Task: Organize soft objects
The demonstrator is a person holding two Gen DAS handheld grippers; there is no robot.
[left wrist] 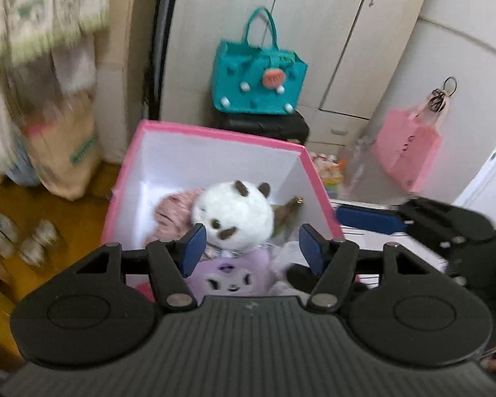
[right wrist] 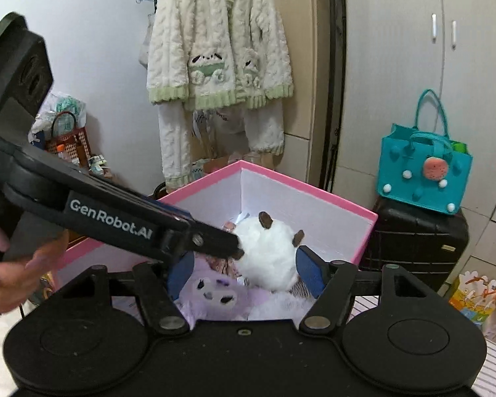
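Note:
A pink box [left wrist: 215, 130] [right wrist: 307, 192] with white inner walls holds several soft toys. A white round plush with brown ears [left wrist: 234, 211] [right wrist: 268, 254] lies on top, a purple plush [left wrist: 231, 274] [right wrist: 215, 292] sits at the near wall, and a pink knitted item [left wrist: 172, 211] lies to the left. My left gripper [left wrist: 253, 248] hangs open over the box, just short of the white plush; one of its fingers [right wrist: 215, 243] reaches the plush's side. My right gripper [right wrist: 244, 274] is open at the box's right rim, one blue pad [left wrist: 370, 220] showing, nothing gripped.
A teal felt bag [left wrist: 258, 76] [right wrist: 423, 172] stands on a black suitcase [right wrist: 413, 241] behind the box, by cupboard doors. A pink bag [left wrist: 406, 152] hangs to the right. A fluffy cream jacket [right wrist: 221, 49] hangs behind. A hand [right wrist: 16, 274] holds the left gripper.

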